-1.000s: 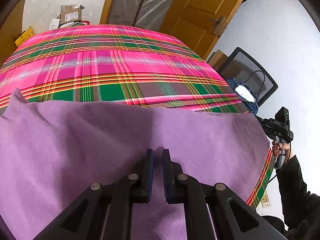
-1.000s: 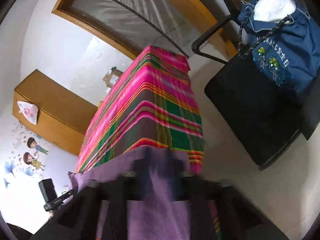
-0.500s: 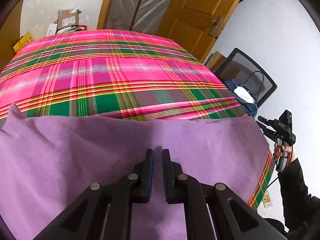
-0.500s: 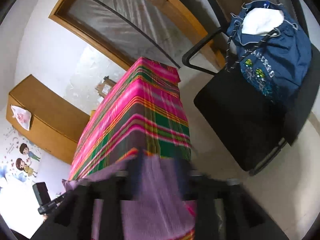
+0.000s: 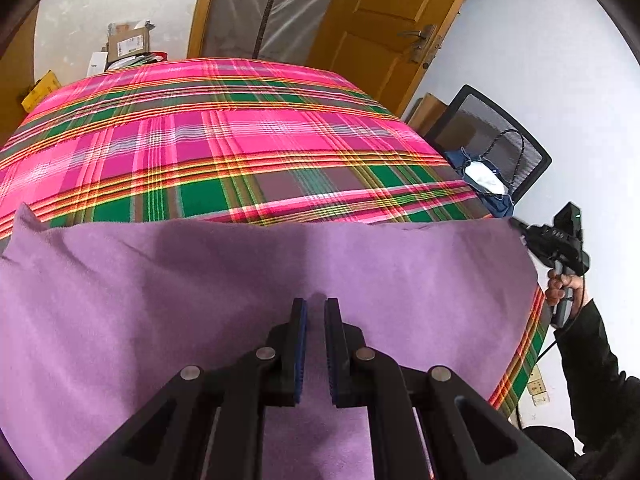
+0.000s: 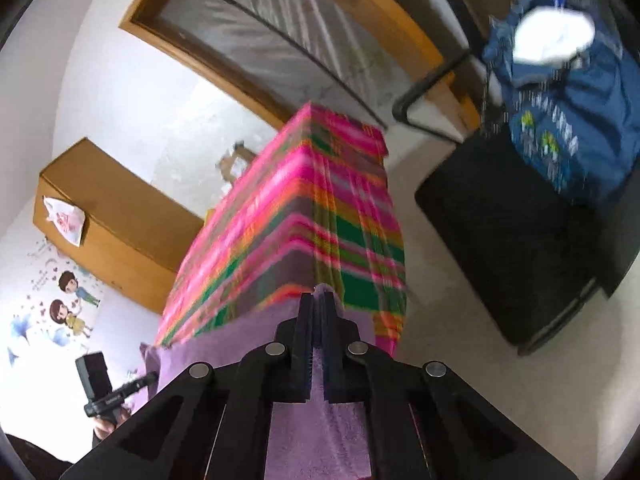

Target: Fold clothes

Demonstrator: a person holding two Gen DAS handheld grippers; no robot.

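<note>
The left gripper [image 5: 316,308] is closed on a fold of the purple cloth [image 5: 160,300], which lies spread over the near end of the plaid-covered table [image 5: 240,140]. The right gripper [image 6: 318,300], jaws just snapped closed, pinches the cloth's corner at the table's edge. Beyond stand a chair [image 6: 520,240] with a blue bag [image 6: 568,120] and a door [image 5: 392,20].

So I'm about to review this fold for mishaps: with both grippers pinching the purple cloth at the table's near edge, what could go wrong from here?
1. The right gripper has just closed on only the corner tip of the purple cloth; it could slip free when lifted.
2. The left gripper pinches a small ridge mid-edge, so uneven pulling may skew the fold.
3. Dragging could shift the plaid tablecloth underneath.
</note>
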